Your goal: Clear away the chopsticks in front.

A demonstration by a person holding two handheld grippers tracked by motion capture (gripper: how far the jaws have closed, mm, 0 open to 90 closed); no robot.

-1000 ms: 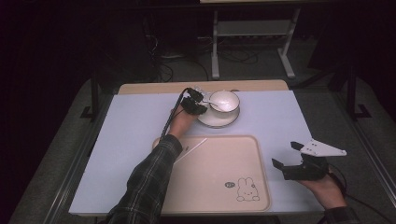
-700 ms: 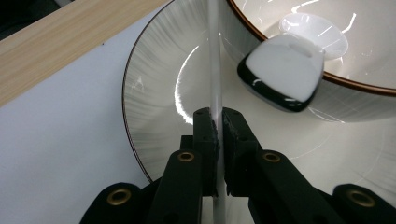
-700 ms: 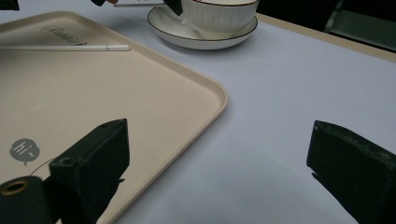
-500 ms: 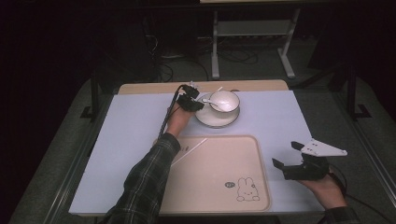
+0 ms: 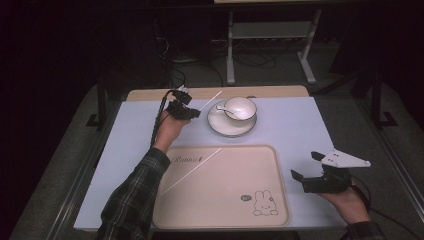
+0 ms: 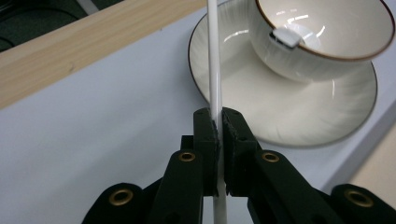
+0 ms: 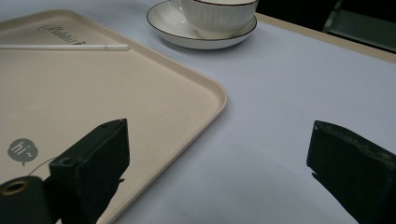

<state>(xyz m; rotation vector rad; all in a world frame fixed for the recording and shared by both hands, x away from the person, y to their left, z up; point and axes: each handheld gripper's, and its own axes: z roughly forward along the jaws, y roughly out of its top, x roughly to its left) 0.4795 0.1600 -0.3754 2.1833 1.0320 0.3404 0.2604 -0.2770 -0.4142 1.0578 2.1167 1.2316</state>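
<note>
L gripper (image 6: 218, 135) jaws clamp thin smooth white chopstick (image 6: 214, 60) by ribbed bowl (image 6: 322, 37).

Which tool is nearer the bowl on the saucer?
Left. The left tool, shut on a white stick, is just left of the bowl; the right tool hovers open by the tray's right edge.

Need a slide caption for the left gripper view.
Left gripper clamps a white chopstick beside the bowl on its saucer.
</note>
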